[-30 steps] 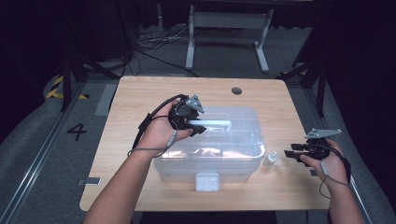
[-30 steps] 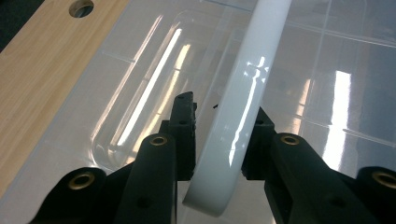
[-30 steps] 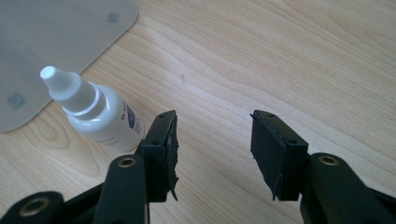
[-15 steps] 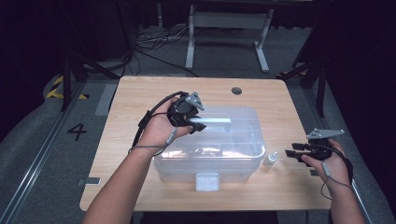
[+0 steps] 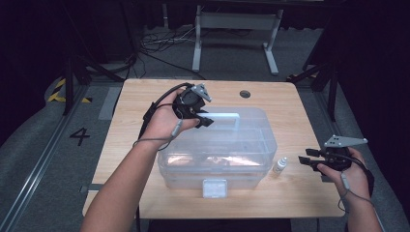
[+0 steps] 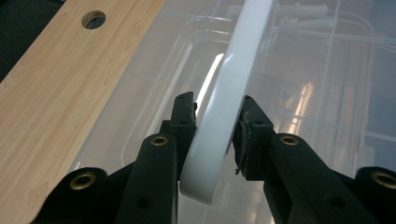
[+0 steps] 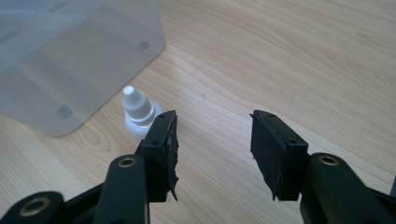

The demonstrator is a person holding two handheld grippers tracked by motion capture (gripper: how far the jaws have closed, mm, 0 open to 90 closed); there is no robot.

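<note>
Across the middle of the light wooden table (image 5: pixel 145 101) sits a clear plastic storage box (image 5: pixel 217 159) with a white latch on its front and a white arched carry handle (image 5: pixel 223 116) on its lid. That handle stands raised because the left gripper (image 5: pixel 205 121) is clenched on it near one end, both black pads pressing the white bar from either side (image 6: pixel 219 135); such a hold suits lifting or steadying the box. The right gripper (image 5: pixel 307 161) hangs apart at the box's right, jaws wide and grasping nothing, aimed low toward a small white dropper bottle (image 5: pixel 280 165) that stands upright on the wood just beside the box's corner (image 7: pixel 137 109); it looks placed to fetch the bottle. The tabletop has pale wood grain and a round cable hole (image 5: pixel 245 94) near its far edge. Around it the room is dark, with grey carpet, floor rails, loose cables and a grey metal stand (image 5: pixel 232 29) beyond.
</note>
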